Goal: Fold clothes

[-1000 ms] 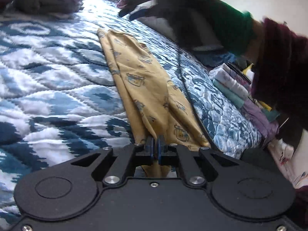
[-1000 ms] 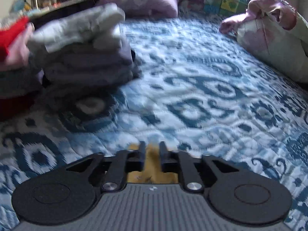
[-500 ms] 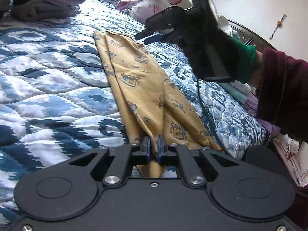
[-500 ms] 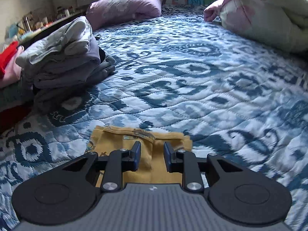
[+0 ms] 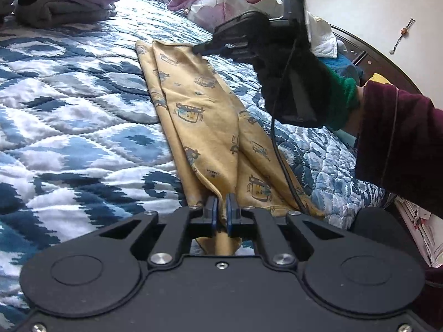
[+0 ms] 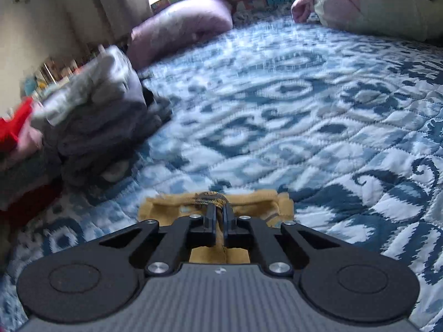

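Two tools hold one garment, a long yellow printed pair of trousers (image 5: 205,116) lying lengthwise on the blue quilted bed (image 5: 69,127). The left tool (image 5: 220,215) has its jaws drawn almost together on the near end of the cloth, which bunches between the blue pads and hangs below them. The right tool (image 6: 218,218) is likewise pinched narrow on the far end, at what looks like the waistband, where a dark braided cord (image 6: 208,197) sits just ahead of the fingertips.

Judging by the task, the step in hand is the lengthwise fold, bringing one end over the other. To do it well, both grips should stay firm, the cloth should be kept lightly taut so the two layers stay aligned, and the moving end should travel low and straight along the garment, landing with its edges square on the other end. A stack of folded clothes (image 6: 91,127) lies well apart on the bed, near the right tool's view edge.
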